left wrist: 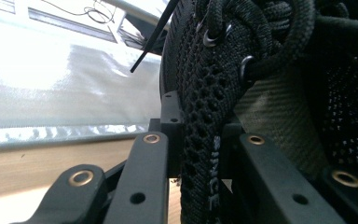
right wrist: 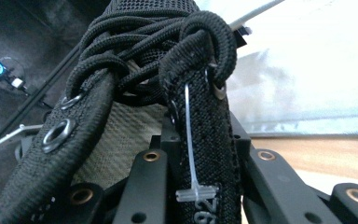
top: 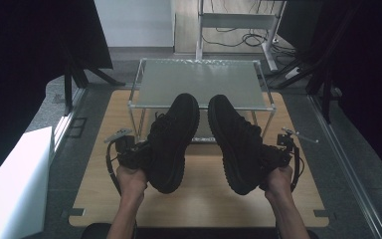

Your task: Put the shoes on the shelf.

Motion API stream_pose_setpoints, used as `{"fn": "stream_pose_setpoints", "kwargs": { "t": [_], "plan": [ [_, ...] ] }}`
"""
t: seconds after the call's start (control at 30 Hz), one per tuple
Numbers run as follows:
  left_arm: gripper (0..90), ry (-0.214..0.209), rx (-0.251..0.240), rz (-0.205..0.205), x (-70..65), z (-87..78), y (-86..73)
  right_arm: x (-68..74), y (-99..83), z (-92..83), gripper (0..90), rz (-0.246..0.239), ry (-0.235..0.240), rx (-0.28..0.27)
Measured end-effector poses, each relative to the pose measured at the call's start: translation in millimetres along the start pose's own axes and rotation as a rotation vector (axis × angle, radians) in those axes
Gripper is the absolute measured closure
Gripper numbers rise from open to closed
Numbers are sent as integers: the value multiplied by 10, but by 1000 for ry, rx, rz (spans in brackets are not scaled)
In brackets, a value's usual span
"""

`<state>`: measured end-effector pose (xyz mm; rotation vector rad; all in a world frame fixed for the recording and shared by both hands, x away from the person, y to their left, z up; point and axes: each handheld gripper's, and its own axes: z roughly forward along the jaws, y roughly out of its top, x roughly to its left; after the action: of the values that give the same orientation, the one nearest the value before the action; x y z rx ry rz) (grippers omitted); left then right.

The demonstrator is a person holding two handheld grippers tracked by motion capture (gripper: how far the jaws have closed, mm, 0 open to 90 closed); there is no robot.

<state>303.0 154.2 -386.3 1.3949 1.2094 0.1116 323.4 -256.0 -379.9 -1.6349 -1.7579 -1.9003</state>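
1. Holding position above the wooden tabletop (top: pixel 204 199), each hand carries one black shoe clear of the surface, soles turned outward toward the high view and toes pointing away from the person.
2. Left gripper (top: pixel 129 152): jaws closed together on the laced collar edge of the left shoe (top: pixel 171 142). In the left gripper view the knit eyelet strip (left wrist: pixel 200 140) passes straight down between the two black jaws and is pinched there.
3. Right gripper (top: pixel 278 154): jaws clamped on the eyelet strip (right wrist: pixel 209 154) of the right shoe (top: pixel 236 142). The right gripper view shows the strip standing upright between the jaws, with the knotted black laces (right wrist: pixel 140 60) bunched above it.
4. Surroundings: a wire-framed rack (top: pixel 201 82) with a pale shelf top stands on the table directly beyond the shoes; the toes of both shoes overlap its front rail in the high view. Nothing lies between the shoes and that rail.
5. A white box (top: pixel 15 184) sits off the table at the left. Dark stands and black panels flank both sides. A metal desk frame with loose cables (top: pixel 238 25) stands at the far wall.
6. Markings: white lettering runs down the left shoe's strip (left wrist: pixel 213 186), partly hidden by the jaws and not readable. On the right shoe's strip a clear plastic tag fastener (right wrist: pixel 193 193) hangs over pale characters that cannot be made out.
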Motion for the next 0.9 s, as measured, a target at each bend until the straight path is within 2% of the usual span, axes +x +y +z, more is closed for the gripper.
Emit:
{"fn": "stream_pose_setpoints", "kwargs": {
  "t": [0.13,0.27,0.43,0.57,0.77,0.9],
  "plan": [
    [788,3,-7,-13,-3,29,76,21,75,50,762,21,5,-9],
    [787,2,-21,-44,11,66,187,26,215,141,763,67,7,-24],
    [786,12,-32,-56,0,139,346,50,318,219,763,78,-8,-37],
    [785,35,-38,-59,-27,226,477,75,439,304,763,79,-31,-55],
    [782,73,-59,-93,-65,377,669,86,690,430,763,102,-67,-85],
    [781,108,-62,-112,-72,512,785,74,777,490,763,116,-84,-96]
  ]
}}
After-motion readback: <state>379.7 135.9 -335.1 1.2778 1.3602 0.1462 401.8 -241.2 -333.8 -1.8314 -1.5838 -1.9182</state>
